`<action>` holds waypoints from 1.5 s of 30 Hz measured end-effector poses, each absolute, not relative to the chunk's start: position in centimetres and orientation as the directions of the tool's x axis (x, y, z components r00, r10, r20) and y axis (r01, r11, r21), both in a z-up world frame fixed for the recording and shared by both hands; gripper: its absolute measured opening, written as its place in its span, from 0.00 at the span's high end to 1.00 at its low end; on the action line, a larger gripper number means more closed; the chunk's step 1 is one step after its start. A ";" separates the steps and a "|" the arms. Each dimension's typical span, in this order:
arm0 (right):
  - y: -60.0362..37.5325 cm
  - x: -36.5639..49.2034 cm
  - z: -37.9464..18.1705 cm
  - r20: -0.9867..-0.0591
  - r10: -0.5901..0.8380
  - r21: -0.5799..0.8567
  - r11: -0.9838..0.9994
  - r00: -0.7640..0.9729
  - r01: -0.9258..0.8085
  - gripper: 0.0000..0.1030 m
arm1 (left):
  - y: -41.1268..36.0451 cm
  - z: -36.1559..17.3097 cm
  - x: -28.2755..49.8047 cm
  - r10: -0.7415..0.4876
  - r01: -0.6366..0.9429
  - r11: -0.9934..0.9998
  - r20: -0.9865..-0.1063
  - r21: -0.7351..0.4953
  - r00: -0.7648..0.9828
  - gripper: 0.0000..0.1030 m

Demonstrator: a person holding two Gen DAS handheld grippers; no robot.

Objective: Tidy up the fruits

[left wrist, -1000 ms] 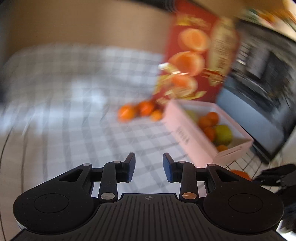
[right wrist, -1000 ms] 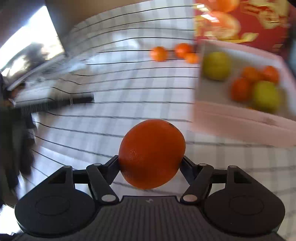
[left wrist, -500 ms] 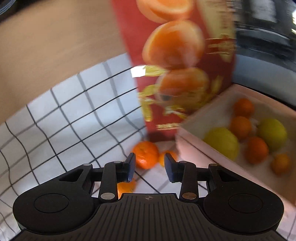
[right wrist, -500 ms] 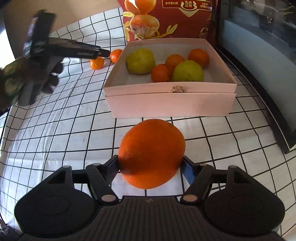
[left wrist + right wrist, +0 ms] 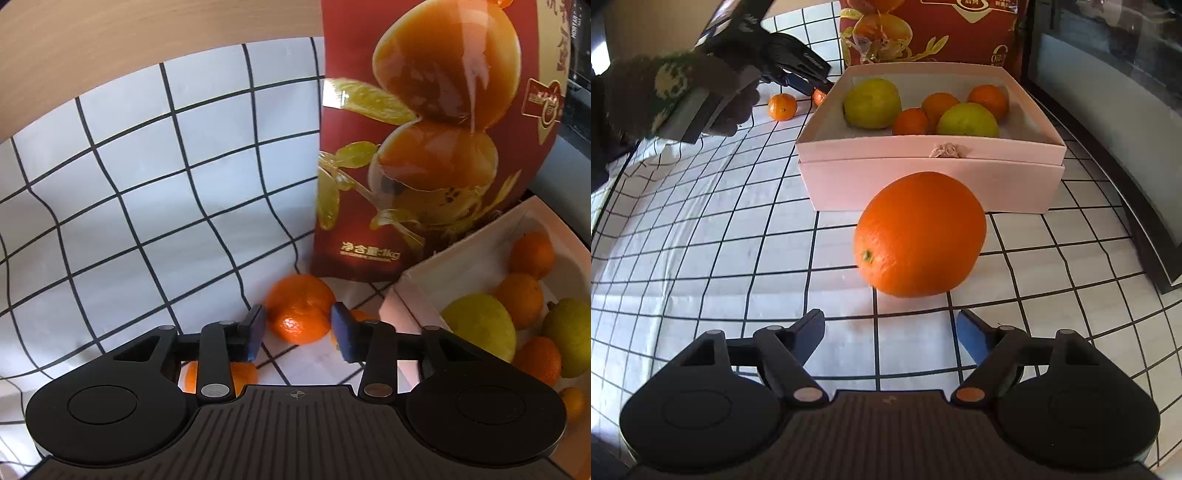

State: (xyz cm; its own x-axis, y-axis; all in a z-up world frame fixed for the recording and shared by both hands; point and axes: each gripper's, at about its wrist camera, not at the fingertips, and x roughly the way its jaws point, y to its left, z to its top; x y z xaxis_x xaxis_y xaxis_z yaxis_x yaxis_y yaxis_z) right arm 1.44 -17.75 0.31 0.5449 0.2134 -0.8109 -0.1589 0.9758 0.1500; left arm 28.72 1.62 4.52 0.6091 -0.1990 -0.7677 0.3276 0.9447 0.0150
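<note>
the left gripper (image 5: pixel 298 329) fingers, opening with nothing gripped, straddle the small round orange mandarin (image 5: pixel 300 309) directly ahead; the right gripper (image 5: pixel 890 334), opening and empty, sits behind the big orange (image 5: pixel 919 239)

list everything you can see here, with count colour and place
large orange: 1, orange, on the cloth before the box, released
box: 1, pink, open
fruit in box: 2 yellow-green, at least 3 small orange
mandarins: 3 seen, orange, left of the box
bag: 1, red, behind the box
tablecloth: white, black grid
left gripper: opening around a mandarin
right gripper: opening, empty
gloved hand: holds left gripper
</note>
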 end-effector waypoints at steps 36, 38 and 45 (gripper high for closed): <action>-5.3 23.0 10.3 -0.764 0.274 -0.046 0.880 0.584 -0.473 0.51 | 17.7 4.9 3.2 -0.304 0.014 0.912 -0.652 -0.410 0.695 0.80; -3.4 26.3 9.5 -0.795 0.229 -0.076 0.881 0.562 -0.467 0.51 | 19.1 5.2 2.1 -0.294 -0.009 0.904 -0.638 -0.427 0.711 0.80; 1.7 31.8 3.5 -0.849 -0.023 -0.301 0.841 0.527 -0.449 0.51 | 22.3 5.1 -0.6 -0.252 -0.079 0.893 -0.639 -0.443 0.727 0.80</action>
State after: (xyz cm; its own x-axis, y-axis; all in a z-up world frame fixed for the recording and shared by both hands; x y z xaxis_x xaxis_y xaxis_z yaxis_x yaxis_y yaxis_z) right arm 31.84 1.72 3.55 0.5273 -0.0226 -0.8494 -0.4492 0.8411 -0.3013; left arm -0.61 22.27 5.08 0.7267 -0.2523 -0.6389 -0.0792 0.8931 -0.4428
